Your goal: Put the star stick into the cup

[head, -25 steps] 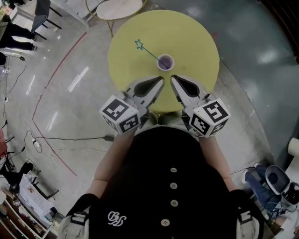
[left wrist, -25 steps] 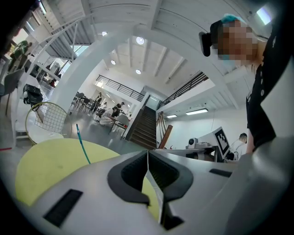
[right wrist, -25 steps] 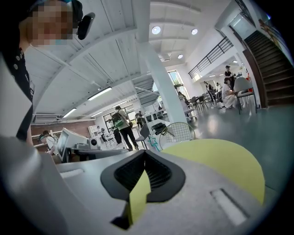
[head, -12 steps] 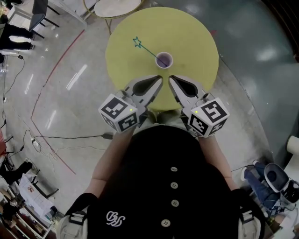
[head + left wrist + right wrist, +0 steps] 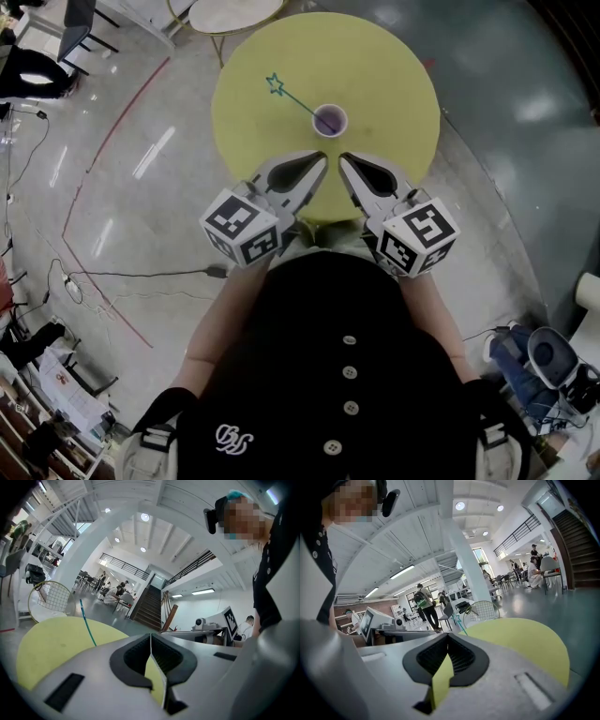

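A purple cup (image 5: pixel 330 121) stands near the middle of the round yellow table (image 5: pixel 394 75). The teal star stick (image 5: pixel 292 97) rests in the cup and leans out to the upper left, star end up. My left gripper (image 5: pixel 323 161) and right gripper (image 5: pixel 345 159) hover side by side over the table's near edge, just short of the cup. Both are shut with nothing between their jaws. The left gripper view shows its jaws (image 5: pixel 151 637) closed and the stick (image 5: pixel 87 623) rising beyond them. In the right gripper view its jaws (image 5: pixel 448 637) meet, with the star stick (image 5: pixel 454 619) just behind.
A second round table (image 5: pixel 234 14) stands beyond the yellow one. A cable (image 5: pixel 141 277) and a red line cross the grey floor at left. A wire-backed chair (image 5: pixel 49 597) stands past the table's far side. People sit and walk in the hall behind.
Both grippers have kept their place and stayed shut. The stick still leans in the cup. Only the head view has shifted slightly.
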